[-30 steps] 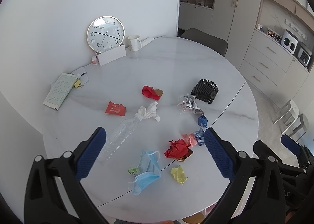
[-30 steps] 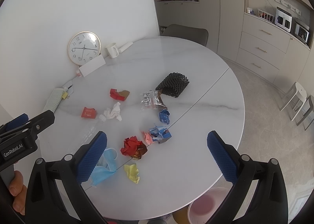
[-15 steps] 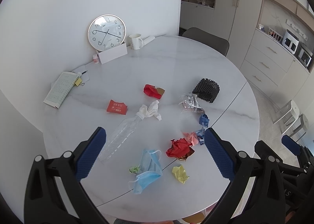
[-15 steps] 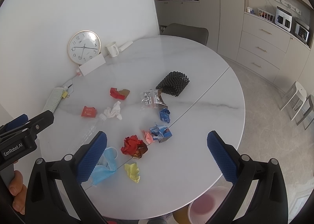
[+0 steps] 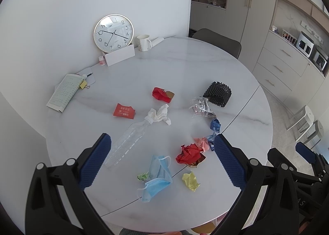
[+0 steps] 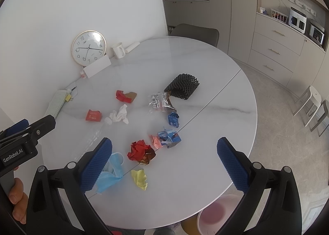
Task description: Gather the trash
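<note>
Litter lies scattered on a round white marble table [image 5: 185, 66]: a clear plastic bottle [image 5: 127, 140], a blue face mask [image 5: 157, 177], a red crumpled paper [image 5: 189, 153], a yellow scrap [image 5: 191, 181], a white tissue [image 5: 159, 114], a red packet [image 5: 123, 111], a black mesh sleeve [image 5: 218, 93] and blue wrappers [image 6: 169, 135]. My left gripper [image 5: 162, 163] hovers open above the mask and bottle. My right gripper [image 6: 164, 163] is open too, high over the table's near edge, above the yellow scrap [image 6: 140, 179]. Neither holds anything.
A wall clock [image 5: 113, 33], a white card, a mug [image 5: 144, 42] and a booklet [image 5: 64, 93] stand at the table's far left. A pink bin [image 6: 216, 216] sits below the near edge. A grey chair [image 6: 195, 33] and cabinets lie beyond. A hand [image 6: 17, 204] holds the left gripper.
Both cameras have shifted slightly; the table scene sits a little lower in the left wrist view. Nothing on the table has moved and both grippers stay open.
</note>
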Demonstrator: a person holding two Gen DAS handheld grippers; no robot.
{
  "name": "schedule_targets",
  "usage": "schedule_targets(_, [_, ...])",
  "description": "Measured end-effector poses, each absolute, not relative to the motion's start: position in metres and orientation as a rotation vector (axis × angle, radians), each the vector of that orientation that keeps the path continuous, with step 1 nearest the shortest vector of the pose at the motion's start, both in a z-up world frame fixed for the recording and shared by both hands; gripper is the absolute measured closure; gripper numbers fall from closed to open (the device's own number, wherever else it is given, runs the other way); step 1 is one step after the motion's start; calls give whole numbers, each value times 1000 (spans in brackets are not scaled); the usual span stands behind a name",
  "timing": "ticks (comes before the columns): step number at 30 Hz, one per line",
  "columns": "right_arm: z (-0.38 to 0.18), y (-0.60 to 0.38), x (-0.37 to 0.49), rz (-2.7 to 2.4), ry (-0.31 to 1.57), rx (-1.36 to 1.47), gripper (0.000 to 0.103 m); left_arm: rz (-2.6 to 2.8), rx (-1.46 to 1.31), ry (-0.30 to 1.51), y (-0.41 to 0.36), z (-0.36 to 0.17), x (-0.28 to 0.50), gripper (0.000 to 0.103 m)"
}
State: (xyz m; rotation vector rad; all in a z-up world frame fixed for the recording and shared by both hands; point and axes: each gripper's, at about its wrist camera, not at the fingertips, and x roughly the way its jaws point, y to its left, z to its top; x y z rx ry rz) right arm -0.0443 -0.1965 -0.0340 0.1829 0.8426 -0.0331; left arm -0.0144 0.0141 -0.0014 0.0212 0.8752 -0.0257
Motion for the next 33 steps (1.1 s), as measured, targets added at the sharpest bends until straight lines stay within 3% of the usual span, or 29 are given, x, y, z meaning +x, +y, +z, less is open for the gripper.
schedule_targets(16, [-60, -192, -50, 49, 877, 204, 2, -167, 102, 856, 36, -23, -22, 7])
schedule_targets(20, [-91, -187, -51, 50, 910, 173, 2, -262, 197, 867, 55, -55, -25, 7])
schedule_targets(29, [-166, -187, -54, -14, 1036, 214, 2, -492, 370, 1142, 52, -177, -15, 7])
schedule_targets(33, [-184, -182, -58, -22, 1067, 263, 2, -542, 339, 1157, 57, -186, -4, 7])
